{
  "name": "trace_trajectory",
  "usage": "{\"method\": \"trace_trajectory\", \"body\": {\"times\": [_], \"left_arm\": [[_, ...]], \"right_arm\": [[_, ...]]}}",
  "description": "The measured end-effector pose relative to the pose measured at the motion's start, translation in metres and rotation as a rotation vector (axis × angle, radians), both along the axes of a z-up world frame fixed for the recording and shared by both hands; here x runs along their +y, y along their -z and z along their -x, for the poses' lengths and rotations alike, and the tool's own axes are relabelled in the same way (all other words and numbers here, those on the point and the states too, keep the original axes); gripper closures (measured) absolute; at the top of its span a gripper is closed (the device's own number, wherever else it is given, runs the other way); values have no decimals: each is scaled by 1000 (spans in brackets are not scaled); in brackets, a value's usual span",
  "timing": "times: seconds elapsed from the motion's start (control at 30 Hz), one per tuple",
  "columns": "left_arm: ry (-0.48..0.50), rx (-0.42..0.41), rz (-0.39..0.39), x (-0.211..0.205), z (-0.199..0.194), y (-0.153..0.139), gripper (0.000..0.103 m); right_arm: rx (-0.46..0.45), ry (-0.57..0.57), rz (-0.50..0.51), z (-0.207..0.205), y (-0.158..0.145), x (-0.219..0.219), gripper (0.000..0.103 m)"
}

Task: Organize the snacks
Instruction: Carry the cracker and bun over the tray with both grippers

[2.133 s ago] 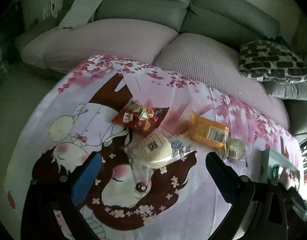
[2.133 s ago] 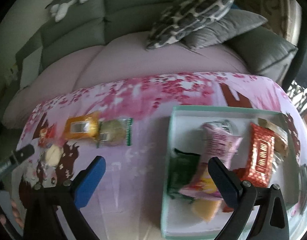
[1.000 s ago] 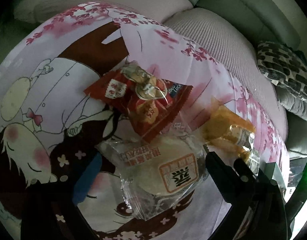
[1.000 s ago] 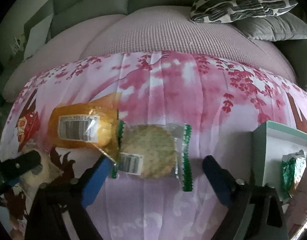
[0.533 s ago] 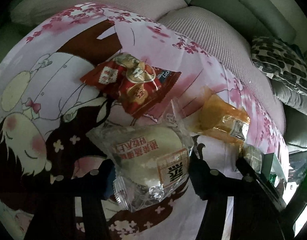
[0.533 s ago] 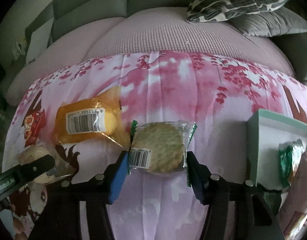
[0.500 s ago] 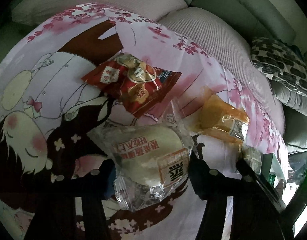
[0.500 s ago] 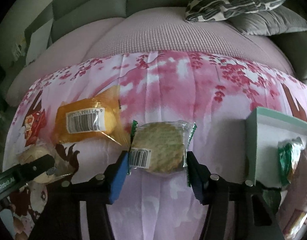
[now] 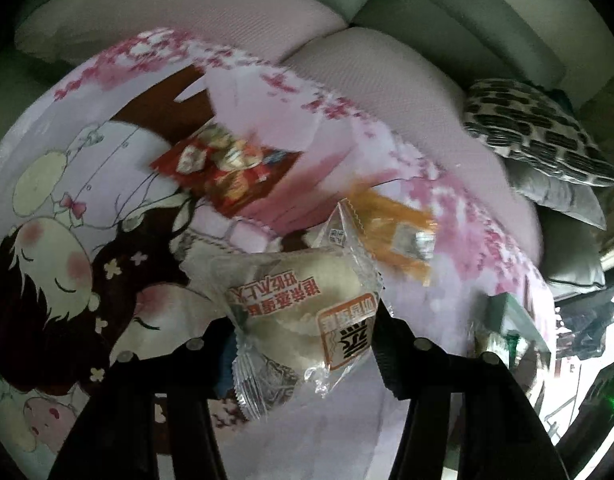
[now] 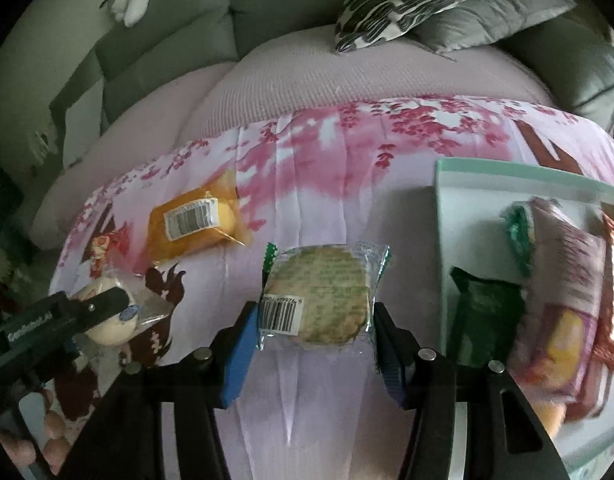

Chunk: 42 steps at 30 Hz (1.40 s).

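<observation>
My left gripper (image 9: 303, 328) holds a clear pack with a pale round bun (image 9: 303, 304) a little above the printed cloth; its jaws are closing, with the pads on the pack's sides. From the right wrist view the left gripper (image 10: 107, 304) and the bun (image 10: 107, 332) show at the far left. My right gripper (image 10: 313, 320) is shut on a clear, green-edged pack with a round cracker (image 10: 319, 292), just left of the mint-rimmed tray (image 10: 443, 216). An orange pack (image 10: 191, 224) and a red pack (image 9: 227, 172) lie on the cloth.
The tray holds several snacks, among them a dark green pack (image 10: 483, 320) and a pink pack (image 10: 563, 280). Behind the cloth is a grey sofa with pink cushions (image 10: 327, 80) and a patterned pillow (image 9: 535, 128). The tray's corner (image 9: 515, 312) shows at right in the left wrist view.
Both grippers went from wide open around their packs to shut on them. The bun pack has risen off the cloth. The right gripper has carried the cracker pack toward the tray.
</observation>
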<state>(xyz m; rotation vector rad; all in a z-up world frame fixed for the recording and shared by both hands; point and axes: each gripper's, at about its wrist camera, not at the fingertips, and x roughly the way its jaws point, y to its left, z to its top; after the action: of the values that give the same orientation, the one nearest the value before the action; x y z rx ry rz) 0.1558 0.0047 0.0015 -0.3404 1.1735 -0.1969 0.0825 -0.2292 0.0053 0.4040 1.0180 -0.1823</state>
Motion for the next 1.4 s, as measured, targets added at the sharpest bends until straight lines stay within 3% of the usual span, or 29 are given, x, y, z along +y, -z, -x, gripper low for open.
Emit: {"method": "trace_trajectory", "body": {"times": [0.37, 0.67, 0.77, 0.93, 1.2, 1.4], "left_arm": [[67, -91, 15, -26, 14, -40, 45], [111, -119, 12, -52, 21, -49, 45], [131, -128, -8, -63, 24, -49, 45], [189, -121, 31, -87, 30, -49, 45], [311, -136, 17, -138, 43, -49, 45], [403, -178, -1, -178, 46, -43, 45]], "right_arm": [[-86, 64, 24, 40, -44, -19, 45], [-97, 108, 21, 47, -54, -44, 45], [-104, 147, 0, 52, -57, -59, 45], [-133, 224, -17, 67, -65, -91, 45], [-140, 428, 10, 102, -66, -153, 45], [-139, 484, 8, 112, -60, -175, 45]]}}
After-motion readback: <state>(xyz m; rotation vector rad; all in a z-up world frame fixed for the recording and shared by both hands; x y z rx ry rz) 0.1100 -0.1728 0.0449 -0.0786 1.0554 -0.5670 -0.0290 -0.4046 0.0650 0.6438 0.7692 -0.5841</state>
